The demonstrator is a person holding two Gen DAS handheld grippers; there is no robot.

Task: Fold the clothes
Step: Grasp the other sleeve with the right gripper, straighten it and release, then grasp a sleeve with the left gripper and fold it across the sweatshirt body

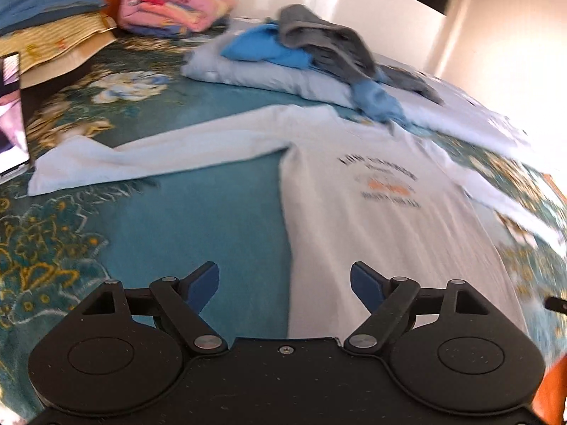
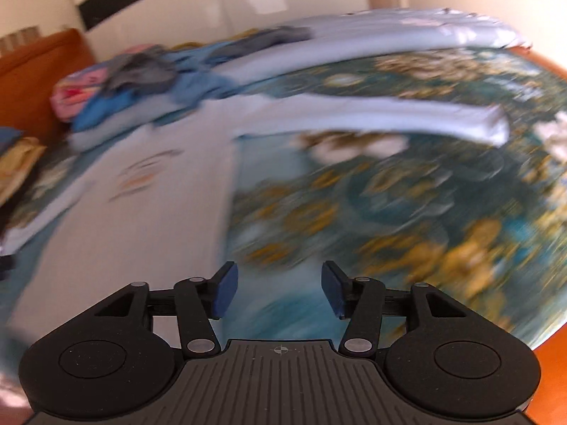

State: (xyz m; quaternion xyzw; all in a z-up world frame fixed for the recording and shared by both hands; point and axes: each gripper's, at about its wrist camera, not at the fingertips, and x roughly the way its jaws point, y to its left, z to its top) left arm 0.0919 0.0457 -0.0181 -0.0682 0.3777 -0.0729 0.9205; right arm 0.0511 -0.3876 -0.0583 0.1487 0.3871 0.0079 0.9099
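Observation:
A white long-sleeved shirt (image 1: 372,212) with a dark and orange chest print lies flat, front up, on the teal floral bedspread (image 1: 177,233). One sleeve (image 1: 141,156) stretches out to the left in the left wrist view. My left gripper (image 1: 284,285) is open and empty, just above the shirt's lower left edge. In the right wrist view the shirt (image 2: 141,205) lies left of centre, its other sleeve (image 2: 389,117) stretched right. My right gripper (image 2: 279,288) is open and empty over the bedspread (image 2: 407,212), just right of the shirt's side edge. This view is blurred.
A pile of grey and blue clothes (image 1: 312,49) sits on a pale folded sheet (image 1: 269,78) beyond the shirt. A pink folded blanket (image 1: 173,3) and stacked pillows (image 1: 46,24) lie by the orange headboard (image 2: 32,81). A screen (image 1: 12,117) stands at the left edge.

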